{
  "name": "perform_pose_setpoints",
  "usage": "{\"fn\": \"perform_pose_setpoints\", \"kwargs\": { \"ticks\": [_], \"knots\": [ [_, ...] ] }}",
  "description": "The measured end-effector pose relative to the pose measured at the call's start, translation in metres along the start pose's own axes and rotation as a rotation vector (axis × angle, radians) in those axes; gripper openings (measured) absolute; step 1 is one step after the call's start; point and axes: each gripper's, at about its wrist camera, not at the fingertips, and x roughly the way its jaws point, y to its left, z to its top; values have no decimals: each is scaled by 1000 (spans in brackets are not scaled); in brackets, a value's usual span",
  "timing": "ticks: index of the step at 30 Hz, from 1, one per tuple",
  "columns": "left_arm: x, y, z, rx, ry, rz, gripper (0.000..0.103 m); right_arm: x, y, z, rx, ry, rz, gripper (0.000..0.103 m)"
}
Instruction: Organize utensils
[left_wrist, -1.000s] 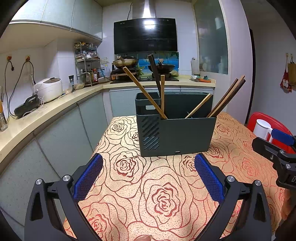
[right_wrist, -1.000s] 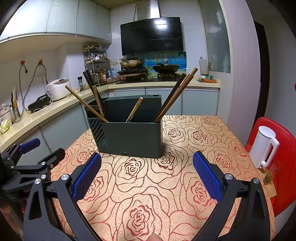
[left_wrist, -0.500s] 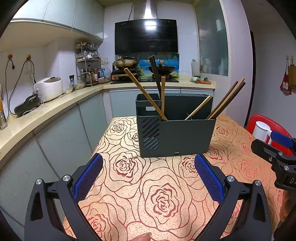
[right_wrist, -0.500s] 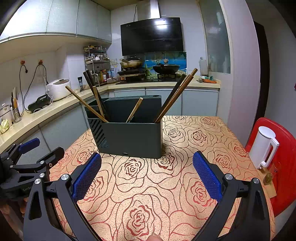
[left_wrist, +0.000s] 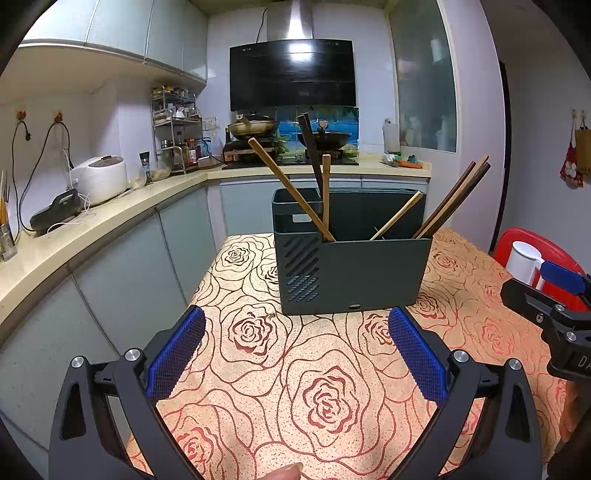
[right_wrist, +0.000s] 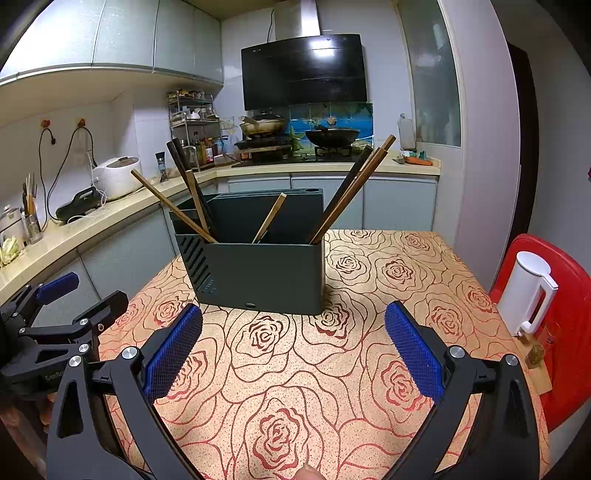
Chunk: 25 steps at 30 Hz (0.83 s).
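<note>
A: Claws?
B: Left gripper (left_wrist: 295, 354) and right gripper (right_wrist: 293, 350) both spread wide, holding nothing, above the table (right_wrist: 369, 369).
A: Utensils?
B: Chopsticks (right_wrist: 349, 190) lean in the dark holder (right_wrist: 266, 273), mid-table, ahead of both.

A rose-patterned table (right_wrist: 369, 369) bears a dark utensil holder (right_wrist: 258, 273) with chopsticks (right_wrist: 347, 195).

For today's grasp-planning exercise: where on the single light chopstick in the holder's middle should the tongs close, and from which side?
Grip the light chopstick on its exposed upper end, above the holder rim, coming down from above. It leans right, so tilt the open right tongs to match. Its lower part is hidden inside, and it stands apart from the neighbouring chopsticks.
</note>
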Motion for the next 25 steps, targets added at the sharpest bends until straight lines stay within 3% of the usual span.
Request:
{"fn": "perform_pose_setpoints", "kwargs": {
  "ticks": [17, 25],
  "knots": [
    [1, 7, -1, -26, -12, 5, 96, 3, -1, -1, 3, 8, 1, 96],
    [6, 12, 0, -51, 19, 7, 96, 3, 0, -2, 3, 8, 4, 96]
  ]
}}
